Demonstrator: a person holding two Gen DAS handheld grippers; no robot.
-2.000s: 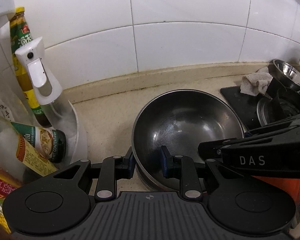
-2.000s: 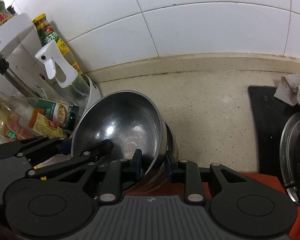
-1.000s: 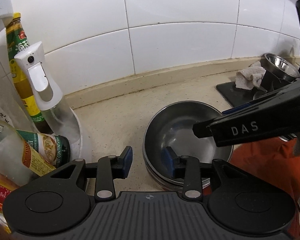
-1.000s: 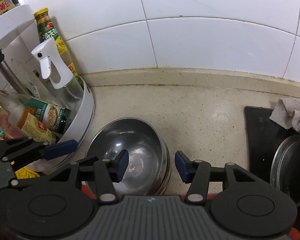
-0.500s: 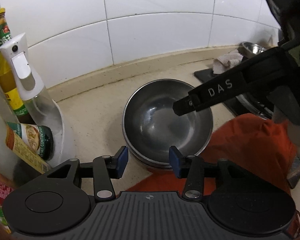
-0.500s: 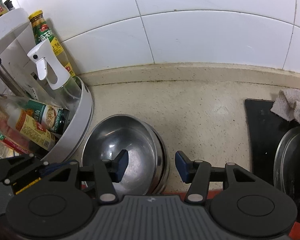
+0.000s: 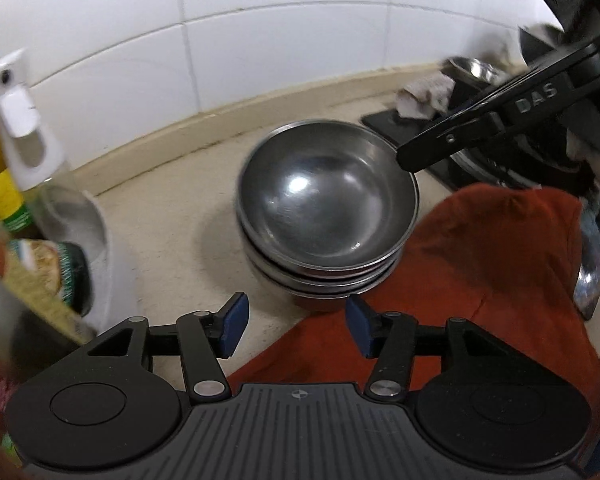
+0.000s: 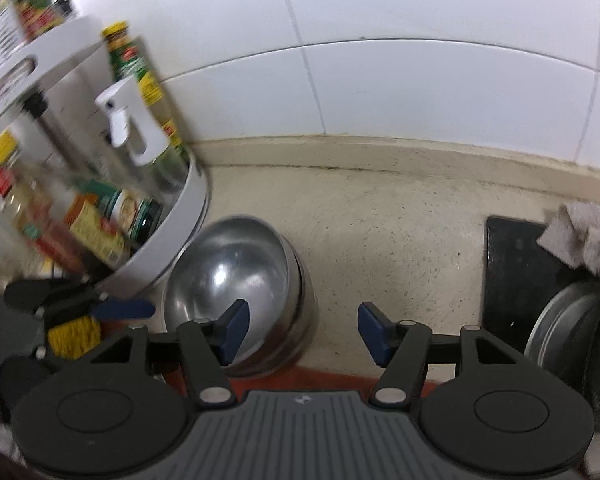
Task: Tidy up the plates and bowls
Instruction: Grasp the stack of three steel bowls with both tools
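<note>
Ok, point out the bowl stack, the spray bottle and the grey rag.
bowl stack (image 7: 328, 208), left wrist view, inside of top bowl
spray bottle (image 8: 126, 120), right wrist view, white trigger head
grey rag (image 8: 580, 236), right wrist view, crumpled middle

A speckled cream table (image 8: 400, 248) runs along a white-tiled wall, carrying a stack of nested steel bowls (image 7: 326, 216) whose near edge sits against an orange-red cloth (image 7: 480, 272). To the left, a white round rack (image 8: 180, 224) crowded with bottles stands just beside the bowls. A black mat (image 8: 512, 272) lies to the right.
</note>
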